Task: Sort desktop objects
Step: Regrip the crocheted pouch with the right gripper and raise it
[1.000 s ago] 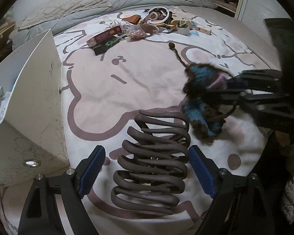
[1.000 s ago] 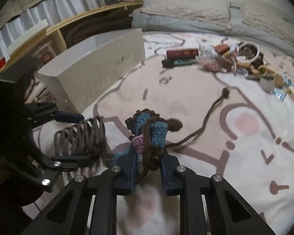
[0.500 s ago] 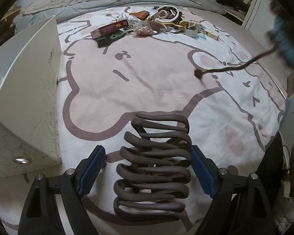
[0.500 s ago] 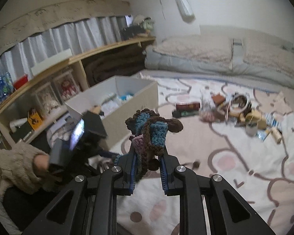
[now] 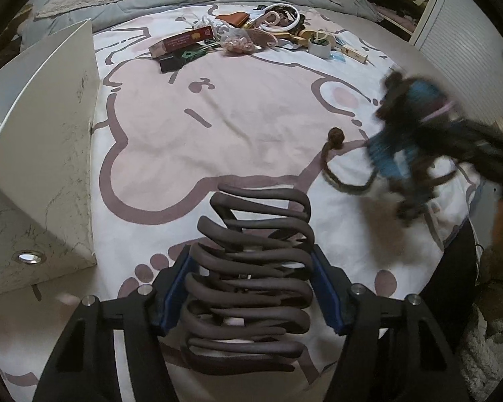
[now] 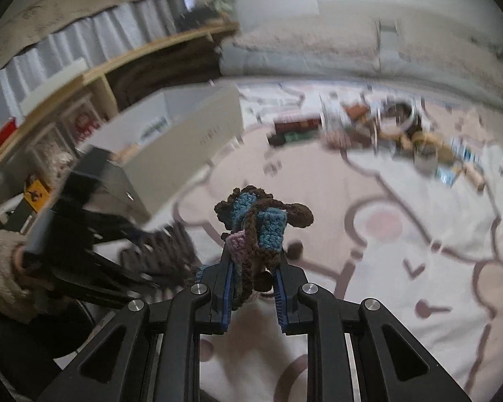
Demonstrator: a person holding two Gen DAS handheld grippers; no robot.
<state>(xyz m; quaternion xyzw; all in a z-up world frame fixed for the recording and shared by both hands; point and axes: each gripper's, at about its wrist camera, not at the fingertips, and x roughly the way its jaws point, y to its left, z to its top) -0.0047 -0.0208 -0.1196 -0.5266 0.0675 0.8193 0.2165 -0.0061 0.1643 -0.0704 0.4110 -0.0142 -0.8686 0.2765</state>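
Closing my left gripper (image 5: 249, 288) around the brown coiled hair clip (image 5: 251, 274), I have its loops between the blue pads low in the centre of the left wrist view, the jaws narrowing on its two flanks; the pads look to be at or touching the sides, though I cannot tell whether they press yet; the clip lies on the pink and white cartoon blanket (image 5: 244, 107), just right of the white storage box (image 5: 47, 154) at the left edge; I judge it light and springy, a hollow wavy frame that will flex and could squirm out under a pinch, so I want the pads square across the middle loops, not the end ones, with only moderate squeeze; my right gripper (image 6: 253, 281) is clenched on the crocheted toy (image 6: 258, 224), brown with blue and pink patches, at the centre of the right wrist view and held clear above the blanket; in the left wrist view it shows blurred at the right edge, its long brown cord (image 5: 332, 164) dangling; it is soft, light and floppy, so the grip on the bulk of its body is safe enough, but the cord may drag or snag; the remaining clutter (image 5: 251, 33) sits at the upper centre, well apart
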